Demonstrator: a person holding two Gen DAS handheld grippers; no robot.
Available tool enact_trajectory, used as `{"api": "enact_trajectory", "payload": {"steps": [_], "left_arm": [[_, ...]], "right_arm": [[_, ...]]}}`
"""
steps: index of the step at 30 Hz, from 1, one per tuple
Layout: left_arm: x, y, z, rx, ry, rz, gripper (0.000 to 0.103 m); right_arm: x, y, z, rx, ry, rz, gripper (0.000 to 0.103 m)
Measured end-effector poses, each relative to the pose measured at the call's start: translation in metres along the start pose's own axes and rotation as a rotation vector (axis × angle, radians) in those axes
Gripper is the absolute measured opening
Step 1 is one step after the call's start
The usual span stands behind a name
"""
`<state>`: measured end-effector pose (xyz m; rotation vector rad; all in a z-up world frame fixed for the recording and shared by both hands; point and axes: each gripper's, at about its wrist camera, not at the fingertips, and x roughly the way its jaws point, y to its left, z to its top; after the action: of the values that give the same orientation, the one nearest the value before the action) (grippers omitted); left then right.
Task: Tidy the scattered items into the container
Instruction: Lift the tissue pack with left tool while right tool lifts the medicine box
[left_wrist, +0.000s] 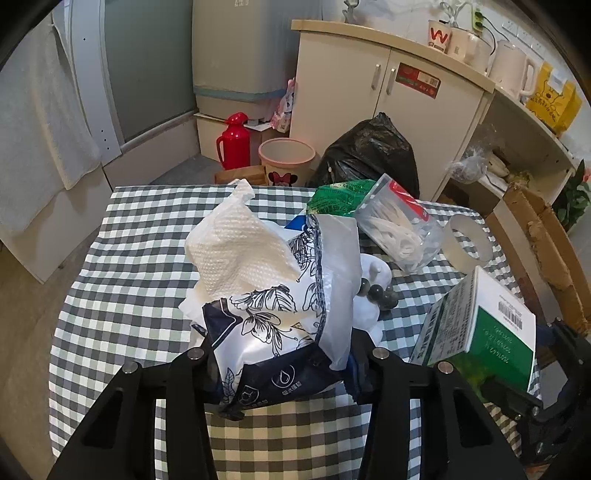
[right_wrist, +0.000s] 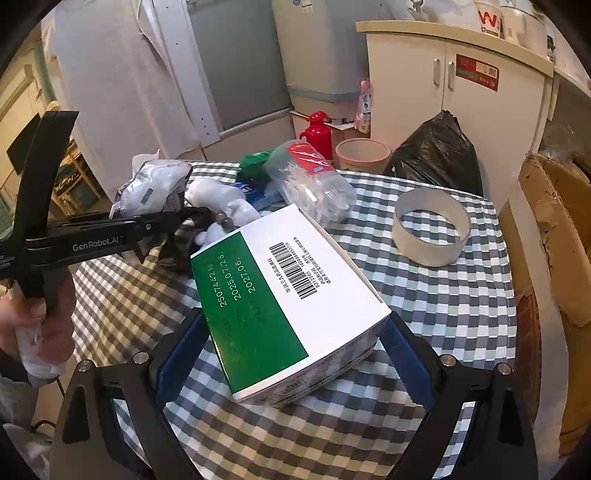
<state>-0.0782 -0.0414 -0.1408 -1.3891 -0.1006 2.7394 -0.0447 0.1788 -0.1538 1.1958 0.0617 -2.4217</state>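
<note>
Blue-and-white floral plastic tissue pack (left_wrist: 280, 332), a white sheet protruding from its top, is clamped between the jaws of the left gripper (left_wrist: 284, 363) above the grey-checked tablecloth (left_wrist: 122, 295). The right gripper (right_wrist: 291, 354) grips a green-and-white cardboard box (right_wrist: 291, 295), tilted, its lower edge apparently off the cloth. Beyond lie a clear bag of white sticks (right_wrist: 314, 188) and a white tape ring (right_wrist: 430, 229), well apart from the box.
</note>
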Motion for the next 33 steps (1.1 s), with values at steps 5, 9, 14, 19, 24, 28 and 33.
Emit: {"api": "enact_trajectory", "payload": {"steps": [5,9,14,19,24,28,33], "left_arm": [[-0.01,-0.001,0.0,0.003,-0.016,-0.006,0.045],[-0.018,-0.006,0.001,0.012,-0.033,-0.011,0.044],[-0.032,-0.009,0.0,0.019,-0.061,-0.015,0.043],[-0.048,-0.012,0.004,0.021,-0.091,-0.022,0.043],[-0.065,-0.016,0.004,0.021,-0.126,-0.026,0.043],[-0.081,-0.022,0.005,0.028,-0.158,-0.031,0.043],[-0.105,-0.029,0.009,0.039,-0.207,-0.04,0.043]], "right_arm": [[-0.007,0.001,0.004,0.009,-0.028,-0.011,0.092],[-0.013,0.002,0.004,0.021,-0.041,-0.01,0.092],[-0.025,0.004,0.002,0.032,-0.076,-0.015,0.091],[-0.043,0.008,0.004,0.03,-0.12,-0.028,0.091],[-0.06,0.011,0.004,0.03,-0.162,-0.047,0.091],[-0.076,0.013,0.007,0.034,-0.201,-0.061,0.091],[-0.102,0.016,0.014,0.03,-0.26,-0.085,0.091]]}}
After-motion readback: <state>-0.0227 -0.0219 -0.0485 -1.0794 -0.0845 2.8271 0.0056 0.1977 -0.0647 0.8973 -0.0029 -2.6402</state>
